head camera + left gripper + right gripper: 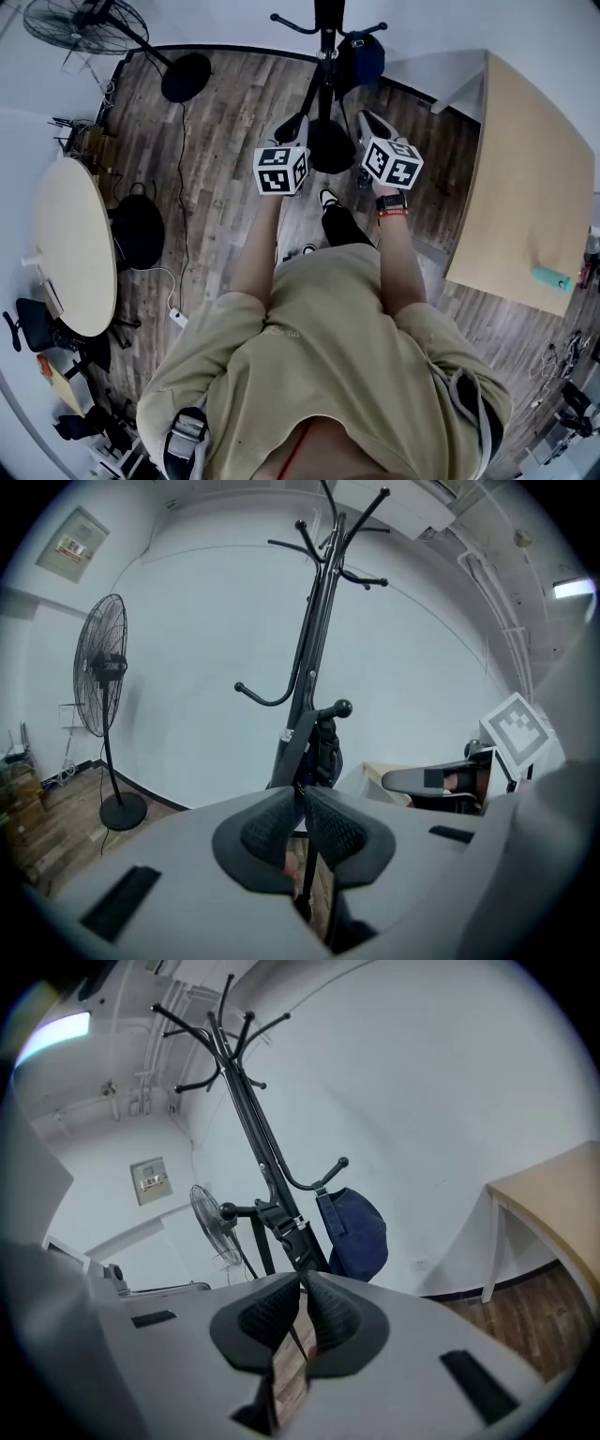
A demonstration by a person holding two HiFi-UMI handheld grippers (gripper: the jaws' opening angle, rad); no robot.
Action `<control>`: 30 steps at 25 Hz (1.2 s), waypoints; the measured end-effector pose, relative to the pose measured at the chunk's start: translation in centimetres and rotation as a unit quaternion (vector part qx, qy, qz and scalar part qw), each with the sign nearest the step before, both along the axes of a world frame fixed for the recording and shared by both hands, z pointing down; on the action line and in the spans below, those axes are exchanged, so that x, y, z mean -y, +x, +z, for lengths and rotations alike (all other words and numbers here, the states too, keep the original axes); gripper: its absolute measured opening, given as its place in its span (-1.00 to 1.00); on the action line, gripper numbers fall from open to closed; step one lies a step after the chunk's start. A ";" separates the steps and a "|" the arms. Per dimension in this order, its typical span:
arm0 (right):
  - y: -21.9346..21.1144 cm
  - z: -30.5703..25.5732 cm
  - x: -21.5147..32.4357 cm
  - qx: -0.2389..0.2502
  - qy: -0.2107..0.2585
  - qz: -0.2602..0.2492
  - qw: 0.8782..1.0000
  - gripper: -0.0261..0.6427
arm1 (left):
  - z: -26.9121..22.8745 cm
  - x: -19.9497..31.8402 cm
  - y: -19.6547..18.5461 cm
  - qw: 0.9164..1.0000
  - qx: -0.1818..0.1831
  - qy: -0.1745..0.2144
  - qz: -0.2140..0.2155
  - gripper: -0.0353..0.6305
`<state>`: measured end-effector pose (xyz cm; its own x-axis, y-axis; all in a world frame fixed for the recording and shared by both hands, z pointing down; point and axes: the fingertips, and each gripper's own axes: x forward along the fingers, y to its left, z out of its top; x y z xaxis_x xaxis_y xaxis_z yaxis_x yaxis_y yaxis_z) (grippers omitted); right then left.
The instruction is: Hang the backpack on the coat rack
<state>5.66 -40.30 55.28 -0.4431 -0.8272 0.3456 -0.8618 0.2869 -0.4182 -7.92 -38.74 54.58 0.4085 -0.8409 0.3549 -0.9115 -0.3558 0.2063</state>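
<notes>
The dark blue backpack (362,54) hangs from a lower hook of the black coat rack (328,37), just right of its pole. In the right gripper view the backpack (361,1232) hangs by its top loop, and a black buckled strap (286,1222) lies along the pole. The left gripper view shows the coat rack (309,667) straight ahead with the backpack (325,752) partly behind the pole. My left gripper (292,122) (301,791) and right gripper (368,117) (304,1283) are held side by side in front of the rack. Both are shut, with nothing between the pads.
A standing fan (89,23) is at the back left, with its round base (186,77) on the wood floor. A round table (70,244) and a black bag (139,230) are at the left. A rectangular table (525,187) is at the right. The rack's base (330,145) is just ahead.
</notes>
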 end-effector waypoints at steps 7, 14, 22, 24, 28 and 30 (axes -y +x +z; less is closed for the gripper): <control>-0.1 -3.5 -4.6 -0.025 0.036 0.006 0.999 -0.86 | -4.1 -4.4 -1.5 0.999 0.002 0.042 -0.007 -0.78; -0.3 -6.1 -9.1 -0.044 0.072 0.013 0.996 -0.87 | -7.0 -8.7 -2.9 0.996 0.011 0.085 -0.015 -0.80; -0.6 -8.6 -12.8 -0.055 0.122 0.019 0.991 -0.88 | -9.1 -12.3 -3.0 0.992 0.018 0.128 -0.011 -0.81; -0.7 -9.2 -13.6 -0.058 0.135 0.023 0.989 -0.88 | -9.5 -12.9 -3.1 0.990 0.020 0.139 -0.013 -0.81; -0.7 -10.2 -14.2 -0.066 0.156 0.030 0.985 -0.88 | -10.2 -13.4 -3.5 0.988 0.016 0.154 -0.019 -0.81; -0.5 -10.3 -14.3 -0.068 0.160 0.033 0.984 -0.88 | -10.3 -13.5 -3.5 0.987 0.015 0.159 -0.020 -0.81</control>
<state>5.11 -25.97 45.00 -0.3516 -0.9290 0.1157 -0.9251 0.3258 -0.1950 -11.42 -25.26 44.24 0.3658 -0.9271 0.0819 -0.9302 -0.3615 0.0635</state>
